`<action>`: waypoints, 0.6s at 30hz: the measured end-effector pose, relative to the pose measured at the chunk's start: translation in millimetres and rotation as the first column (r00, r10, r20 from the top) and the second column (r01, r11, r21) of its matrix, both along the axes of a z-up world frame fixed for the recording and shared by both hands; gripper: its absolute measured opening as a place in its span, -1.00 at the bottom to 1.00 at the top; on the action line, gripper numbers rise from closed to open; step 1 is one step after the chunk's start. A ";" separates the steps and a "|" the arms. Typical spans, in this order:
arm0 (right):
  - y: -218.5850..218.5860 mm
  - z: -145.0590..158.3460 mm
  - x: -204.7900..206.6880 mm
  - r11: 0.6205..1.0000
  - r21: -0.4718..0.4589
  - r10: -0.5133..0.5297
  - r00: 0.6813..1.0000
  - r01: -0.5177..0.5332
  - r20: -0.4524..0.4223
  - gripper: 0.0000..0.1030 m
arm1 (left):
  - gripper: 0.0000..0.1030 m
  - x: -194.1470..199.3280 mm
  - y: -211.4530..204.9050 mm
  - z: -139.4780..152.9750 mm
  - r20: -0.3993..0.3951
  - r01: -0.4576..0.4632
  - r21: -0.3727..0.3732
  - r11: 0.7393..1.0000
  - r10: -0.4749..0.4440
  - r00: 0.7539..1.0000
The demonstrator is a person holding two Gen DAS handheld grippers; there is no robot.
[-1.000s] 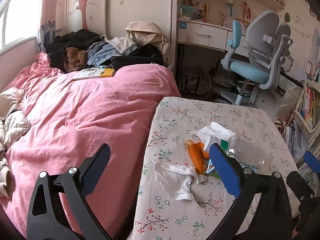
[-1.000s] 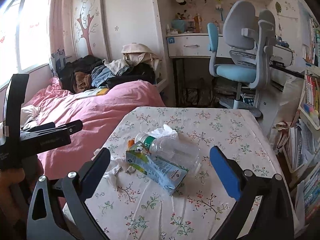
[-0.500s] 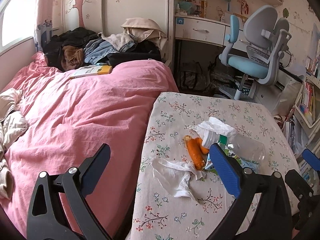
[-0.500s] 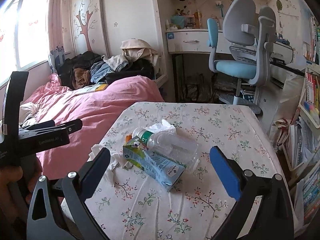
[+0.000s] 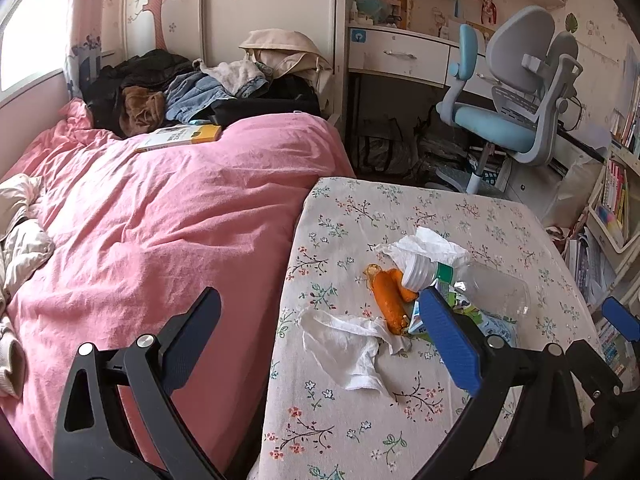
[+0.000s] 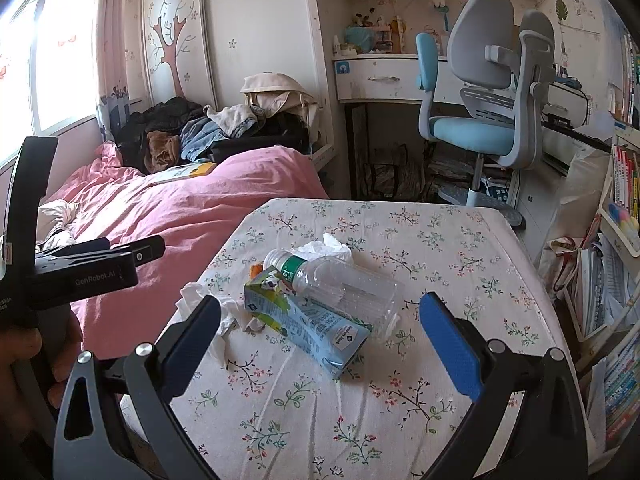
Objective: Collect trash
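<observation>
Right tongs (image 6: 320, 336) spread wide, milk carton (image 6: 308, 322) lying between

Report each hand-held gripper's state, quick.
Left hand-held gripper: open, holding nothing.
Right hand-held gripper: open, holding nothing.

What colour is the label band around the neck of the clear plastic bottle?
Green with white print on the plastic bottle; clearest in the right wrist view.
</observation>
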State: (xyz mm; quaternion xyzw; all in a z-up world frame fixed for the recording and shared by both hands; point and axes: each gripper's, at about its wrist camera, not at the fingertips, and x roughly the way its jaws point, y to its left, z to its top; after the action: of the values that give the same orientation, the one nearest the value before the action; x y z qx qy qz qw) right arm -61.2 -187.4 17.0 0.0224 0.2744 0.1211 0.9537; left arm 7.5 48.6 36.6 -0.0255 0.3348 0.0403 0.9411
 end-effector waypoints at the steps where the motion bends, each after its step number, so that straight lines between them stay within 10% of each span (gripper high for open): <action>1: 0.1 0.0 0.1 1.000 -0.001 0.001 1.000 -0.001 0.000 0.85 | 0.86 0.0 -0.1 -0.2 -0.001 0.000 0.000 1.000 0.000 1.000; 18: 1.9 -2.7 -1.5 1.000 -0.006 0.004 1.000 -0.004 -0.002 0.85 | 0.86 -0.6 -2.0 -5.6 -0.012 0.006 0.001 1.000 -0.006 1.000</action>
State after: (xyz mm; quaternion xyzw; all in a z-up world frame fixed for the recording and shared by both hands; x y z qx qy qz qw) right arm -62.7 -185.5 14.3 0.0193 0.2757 0.1221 0.9533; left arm 6.9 46.6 31.0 -0.0236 0.3405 0.0377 0.9392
